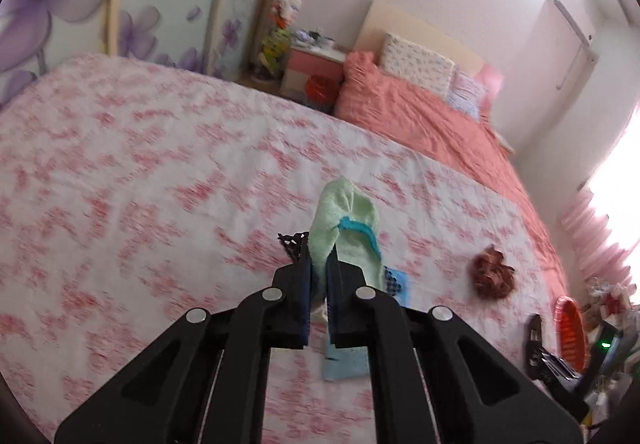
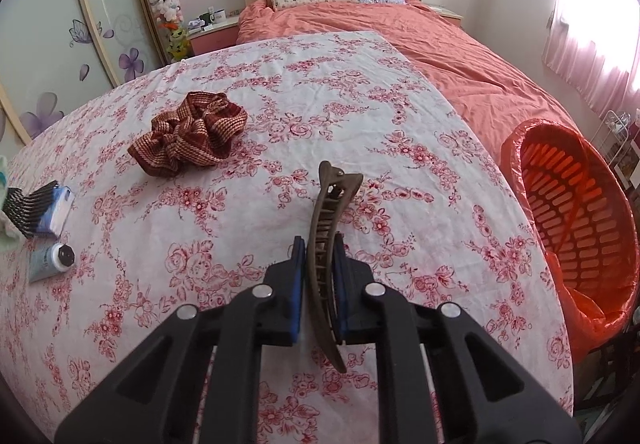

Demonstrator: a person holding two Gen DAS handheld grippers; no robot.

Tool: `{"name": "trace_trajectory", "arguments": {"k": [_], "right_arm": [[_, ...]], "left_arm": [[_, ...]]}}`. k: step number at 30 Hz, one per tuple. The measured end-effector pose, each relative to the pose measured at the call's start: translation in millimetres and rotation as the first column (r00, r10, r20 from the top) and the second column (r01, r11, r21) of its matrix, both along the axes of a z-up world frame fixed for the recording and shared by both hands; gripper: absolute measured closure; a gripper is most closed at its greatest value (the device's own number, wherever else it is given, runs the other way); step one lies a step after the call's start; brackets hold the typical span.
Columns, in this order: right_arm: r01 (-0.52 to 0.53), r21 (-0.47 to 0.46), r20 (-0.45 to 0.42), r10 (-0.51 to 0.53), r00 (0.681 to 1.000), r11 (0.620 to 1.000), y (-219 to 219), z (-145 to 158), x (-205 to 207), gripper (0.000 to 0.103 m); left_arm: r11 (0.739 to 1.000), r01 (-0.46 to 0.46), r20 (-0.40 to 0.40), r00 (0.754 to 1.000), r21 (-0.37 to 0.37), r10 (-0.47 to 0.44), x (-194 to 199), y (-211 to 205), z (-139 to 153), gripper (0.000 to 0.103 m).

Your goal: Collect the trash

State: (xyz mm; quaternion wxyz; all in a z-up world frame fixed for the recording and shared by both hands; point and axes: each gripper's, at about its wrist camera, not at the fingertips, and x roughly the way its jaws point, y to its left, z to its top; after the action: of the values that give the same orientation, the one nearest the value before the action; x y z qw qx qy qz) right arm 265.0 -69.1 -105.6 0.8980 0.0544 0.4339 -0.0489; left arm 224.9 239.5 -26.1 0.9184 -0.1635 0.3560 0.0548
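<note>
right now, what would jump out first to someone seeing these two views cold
The left gripper is shut on a pale green sock, lifted over the floral sheet. The right gripper is shut on a brown hair clip, near the sheet's front. An orange basket lined with a red bag stands at the right edge, and a striped brown scrunchie lies farther back.

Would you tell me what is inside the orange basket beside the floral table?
The orange basket is lined with an orange plastic bag, and only its slatted inner wall shows. No trash is visible inside; its bottom is hidden by the near rim and bag.
</note>
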Motion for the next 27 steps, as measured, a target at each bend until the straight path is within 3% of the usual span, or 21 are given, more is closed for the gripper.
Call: {"name": "trace_trajectory", "arguments": {"k": [1,2,3,4,12,18,22,25,27], "right_arm": [[-0.001,0.002,0.0,0.001,1.0,1.0,0.8,0.0,-0.4,0.089],[-0.003,0.004,-0.001,0.003,1.0,1.0,1.7,0.0,-0.6,0.089],[-0.005,0.005,0.0,0.005,1.0,1.0,2.8,0.0,-1.3,0.089],[-0.007,-0.001,0.004,0.007,1.0,1.0,4.1,-0.2,-1.8,0.089],[-0.01,-0.001,0.004,0.01,1.0,1.0,7.4,-0.2,-3.2,0.089],[0.008,0.005,0.005,-0.008,1.0,1.0,0.3,-0.6,-5.8,0.089],[0.033,0.013,0.007,-0.033,0.999,0.999,-10.2,-1.1,-6.5,0.089],[0.035,0.015,0.008,-0.036,0.999,0.999,-14.5,-1.5,-6.6,0.089],[0.031,0.015,0.01,-0.031,0.999,0.999,-15.7,-1.7,-7.0,0.089]], "left_arm": [[1.0,-0.016,-0.021,1.0,0.018,0.016,1.0,2.8,-2.4,0.097],[0.998,0.017,-0.02,1.0,-0.06,-0.019,0.7,6.6,-5.6,0.097],[0.996,0.034,-0.018,0.999,-0.084,-0.036,-1.3,6.9,-6.9,0.097],[0.997,0.044,-0.017,0.999,-0.064,-0.045,-4.2,0.9,-6.9,0.097],[0.943,0.295,0.024,0.955,-0.155,-0.295,7.8,-95.3,7.2,0.097],[0.924,0.368,0.002,0.929,-0.107,-0.37,39.8,-170.7,18.9,0.097],[0.923,0.363,-0.062,0.926,-0.127,-0.373,60.2,-191.1,1.6,0.096],[0.926,0.356,-0.099,0.924,-0.125,-0.369,61.3,-193.0,-12.6,0.084],[0.927,0.349,-0.095,0.927,-0.137,-0.363,59.3,-186.3,-13.7,0.055]]}}
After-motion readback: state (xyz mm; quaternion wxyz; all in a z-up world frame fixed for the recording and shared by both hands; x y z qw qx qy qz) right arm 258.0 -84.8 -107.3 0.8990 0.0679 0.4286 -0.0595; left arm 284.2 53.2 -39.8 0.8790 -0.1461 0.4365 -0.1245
